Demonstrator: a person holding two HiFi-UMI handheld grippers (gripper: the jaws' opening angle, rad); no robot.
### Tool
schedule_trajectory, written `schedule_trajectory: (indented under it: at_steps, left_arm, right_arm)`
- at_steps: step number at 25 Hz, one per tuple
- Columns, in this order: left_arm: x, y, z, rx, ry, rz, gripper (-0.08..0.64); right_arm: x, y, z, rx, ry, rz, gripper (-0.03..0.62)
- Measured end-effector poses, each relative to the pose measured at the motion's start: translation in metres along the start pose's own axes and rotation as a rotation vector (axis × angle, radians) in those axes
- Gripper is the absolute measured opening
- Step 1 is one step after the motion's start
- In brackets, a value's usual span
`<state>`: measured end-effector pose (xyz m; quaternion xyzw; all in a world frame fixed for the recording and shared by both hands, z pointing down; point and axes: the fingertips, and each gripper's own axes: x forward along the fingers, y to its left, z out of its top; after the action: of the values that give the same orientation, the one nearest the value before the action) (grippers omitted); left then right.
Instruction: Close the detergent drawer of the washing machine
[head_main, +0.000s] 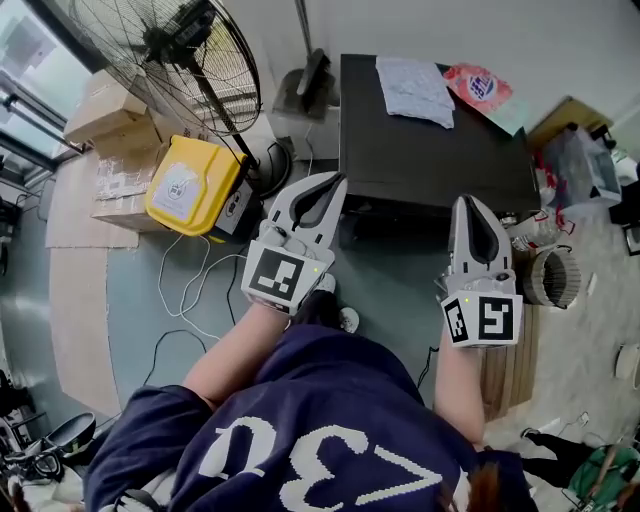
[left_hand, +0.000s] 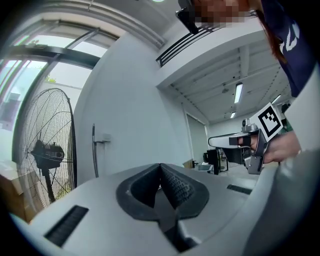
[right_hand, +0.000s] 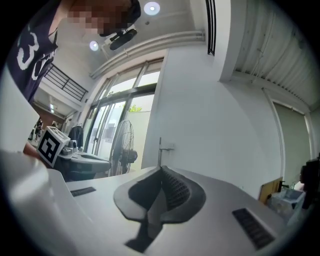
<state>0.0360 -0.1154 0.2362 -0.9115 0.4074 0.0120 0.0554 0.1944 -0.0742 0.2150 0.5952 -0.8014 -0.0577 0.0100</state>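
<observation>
L white plastic tongs (head_main: 336, 182) + R white plastic tongs (head_main: 467, 202): both pressed together, empty. Black flat-topped washer (head_main: 430, 150) just ahead, below tips; detergent drawer not visible. Neither hand clearly nearer.

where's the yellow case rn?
Head view, left side: the yellow case lies by the foot of the standing fan, right of the cardboard boxes and left of the left gripper.

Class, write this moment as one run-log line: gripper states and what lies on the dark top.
left gripper: shut, empty | right gripper: shut, empty | dark top: cloth, pink packet | drawer: not visible
</observation>
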Motion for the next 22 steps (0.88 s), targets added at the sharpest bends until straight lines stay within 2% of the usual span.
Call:
schedule_trajectory:
  at_steps: [11,15,22]
  left_arm:
    - [-0.012,0.002,-0.002,-0.014,0.006,0.015,0.017]
    - [-0.014,0.006,-0.007,-0.014,0.055,0.023,0.017]
    - [-0.013,0.002,-0.008,-0.001,0.020,0.030,0.017]
  right_arm:
    - [-0.006,0.002,0.001,0.011,0.005,-0.043,0.014]
    - [-0.009,-0.001,0.004,0.005,0.008,-0.076,0.014]
    - [-0.015,-0.003,-0.004,0.010,0.000,-0.085,0.014]
